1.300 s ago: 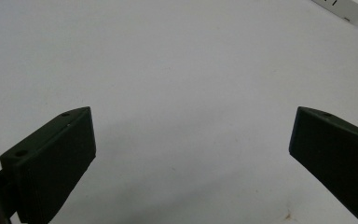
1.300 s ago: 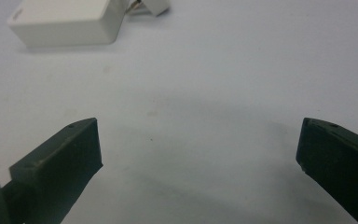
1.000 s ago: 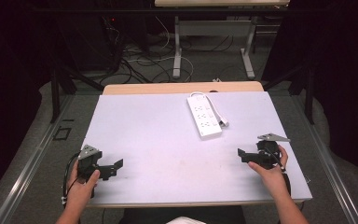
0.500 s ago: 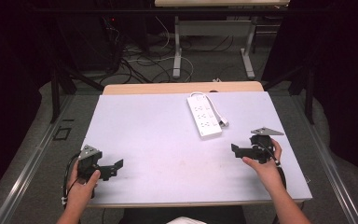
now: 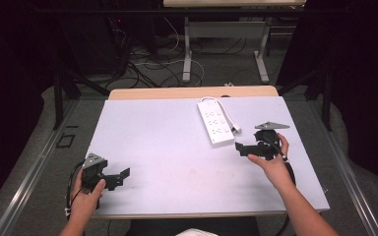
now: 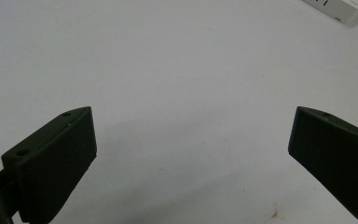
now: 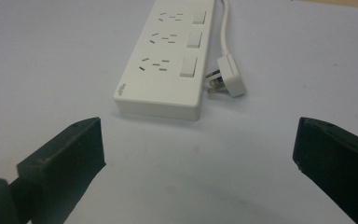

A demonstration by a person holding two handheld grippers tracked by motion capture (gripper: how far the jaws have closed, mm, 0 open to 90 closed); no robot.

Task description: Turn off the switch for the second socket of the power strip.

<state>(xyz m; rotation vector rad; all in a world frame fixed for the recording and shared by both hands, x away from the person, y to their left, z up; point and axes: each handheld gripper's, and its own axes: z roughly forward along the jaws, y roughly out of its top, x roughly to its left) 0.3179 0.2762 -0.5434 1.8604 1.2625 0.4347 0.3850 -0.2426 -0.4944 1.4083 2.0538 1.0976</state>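
Since the earlier frames, the right black two-jaw gripper point(image 5: 240, 147) had travelled forward and inward toward the white plastic three-socket power strip point(image 5: 216, 122), while the left black two-jaw gripper point(image 5: 124, 173) had kept its place near the front left corner. Item, left: the left gripper, held in the person's left hand point(image 5: 86, 195) low over the pale lavender rectangular table top point(image 5: 162, 142), carried a grey three-cornered plate on its back; its jaws stood spread wide with nothing between them, bare table surface showing in the gap in the left gripper view, and a corner of the power strip point(image 6: 342, 10) lay far off at the upper right of that view. Item, centre: the power strip lay flat on the table toward the far right, its long axis running away from the person, its three sockets and three rocker switches facing up. Its white cord looped at the far end and its white plug point(image 7: 228, 77) rested on the table just beside the strip's right edge, prongs pointing at the strip. Item, right: the right gripper, held in the right hand point(image 5: 270, 160), pointed leftward near the strip's near end, apart from it, jaws spread wide and empty; in the right gripper view the strip point(image 7: 165, 60) lay ahead between them.
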